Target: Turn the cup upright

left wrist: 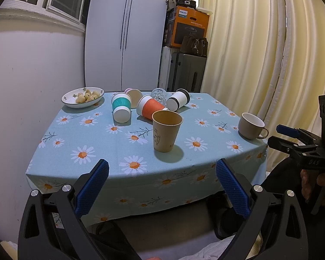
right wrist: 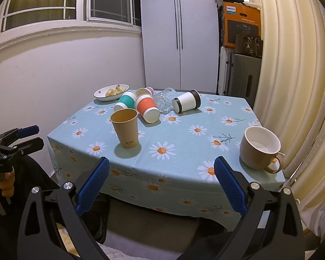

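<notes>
Both the left gripper [left wrist: 162, 169] and right gripper [right wrist: 161, 168] are held wide apart and empty, the upright paper cup [left wrist: 166, 130] being seen at twelve o'clock of the left one

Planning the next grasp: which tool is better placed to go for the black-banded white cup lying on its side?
Right, probably. The black-banded white cup lies on the table's right half, closer to the right tool, which is open and empty. The left tool faces the upright brown paper cup.
</notes>
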The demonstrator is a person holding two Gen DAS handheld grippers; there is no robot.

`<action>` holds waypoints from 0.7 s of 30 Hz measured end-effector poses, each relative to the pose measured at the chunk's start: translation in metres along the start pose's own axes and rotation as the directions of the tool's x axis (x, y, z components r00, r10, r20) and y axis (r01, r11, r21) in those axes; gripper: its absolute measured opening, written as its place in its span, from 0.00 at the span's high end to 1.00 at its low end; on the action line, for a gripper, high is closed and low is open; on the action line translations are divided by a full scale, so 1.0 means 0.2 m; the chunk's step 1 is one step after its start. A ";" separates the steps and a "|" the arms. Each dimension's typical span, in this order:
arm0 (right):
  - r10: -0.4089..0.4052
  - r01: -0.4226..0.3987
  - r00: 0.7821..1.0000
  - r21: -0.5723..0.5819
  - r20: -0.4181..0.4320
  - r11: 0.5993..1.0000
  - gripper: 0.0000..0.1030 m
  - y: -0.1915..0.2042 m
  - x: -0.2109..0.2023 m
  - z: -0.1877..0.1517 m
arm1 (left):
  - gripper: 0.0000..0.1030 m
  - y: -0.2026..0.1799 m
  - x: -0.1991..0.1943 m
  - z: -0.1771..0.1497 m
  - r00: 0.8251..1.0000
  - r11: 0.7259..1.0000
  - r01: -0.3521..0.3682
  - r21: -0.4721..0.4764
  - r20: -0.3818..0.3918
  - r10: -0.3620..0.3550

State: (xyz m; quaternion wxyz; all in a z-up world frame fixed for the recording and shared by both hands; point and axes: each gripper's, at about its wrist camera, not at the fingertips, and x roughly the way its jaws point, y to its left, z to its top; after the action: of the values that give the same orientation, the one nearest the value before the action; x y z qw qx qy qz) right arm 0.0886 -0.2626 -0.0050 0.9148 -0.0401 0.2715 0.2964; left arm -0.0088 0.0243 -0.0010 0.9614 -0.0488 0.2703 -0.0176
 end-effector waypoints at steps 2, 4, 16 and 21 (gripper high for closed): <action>-0.002 0.002 1.000 -0.002 -0.004 1.000 0.07 0.00 0.01 0.00 | 0.06 0.00 0.00 0.00 1.000 1.000 0.000 0.000 -0.001 0.000; -0.002 0.002 1.000 -0.005 -0.008 1.000 0.07 0.00 0.01 0.00 | 0.06 0.00 0.00 0.00 1.000 1.000 -0.002 -0.001 -0.002 0.002; -0.002 0.002 1.000 -0.010 -0.003 1.000 0.07 0.00 0.01 -0.01 | 0.06 0.00 -0.01 0.00 1.000 1.000 -0.004 -0.001 -0.003 0.004; -0.003 0.003 1.000 -0.011 -0.004 1.000 0.07 0.00 0.02 -0.01 | 0.06 -0.01 -0.01 0.00 1.000 1.000 -0.004 0.001 -0.001 0.004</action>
State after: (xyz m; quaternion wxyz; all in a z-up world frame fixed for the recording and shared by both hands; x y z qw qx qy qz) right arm 0.0897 -0.2607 -0.0076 0.9145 -0.0460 0.2717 0.2963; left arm -0.0098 0.0234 0.0000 0.9613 -0.0478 0.2710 -0.0158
